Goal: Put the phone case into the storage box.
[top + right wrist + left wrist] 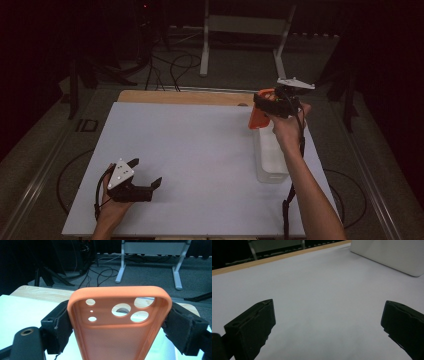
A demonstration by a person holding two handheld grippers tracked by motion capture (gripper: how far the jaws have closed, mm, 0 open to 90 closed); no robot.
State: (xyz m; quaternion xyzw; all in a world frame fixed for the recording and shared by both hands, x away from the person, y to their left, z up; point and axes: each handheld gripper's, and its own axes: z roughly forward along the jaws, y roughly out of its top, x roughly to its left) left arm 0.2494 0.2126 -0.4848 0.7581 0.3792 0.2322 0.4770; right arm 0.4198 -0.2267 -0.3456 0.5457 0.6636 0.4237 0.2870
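Right tool point(267, 107) grips orange phone case point(259, 116) above clear bin point(270, 160).

Dim room; grey floor point(240, 70), black cables point(175, 67), white metal stand point(240, 25) behind table.

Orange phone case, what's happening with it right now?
The right gripper is shut on the orange phone case, holding it by its long edges in the air above the far end of the clear plastic bin, near the table's right side. The left gripper rests with jaws open on the white table near the front left, holding nothing.
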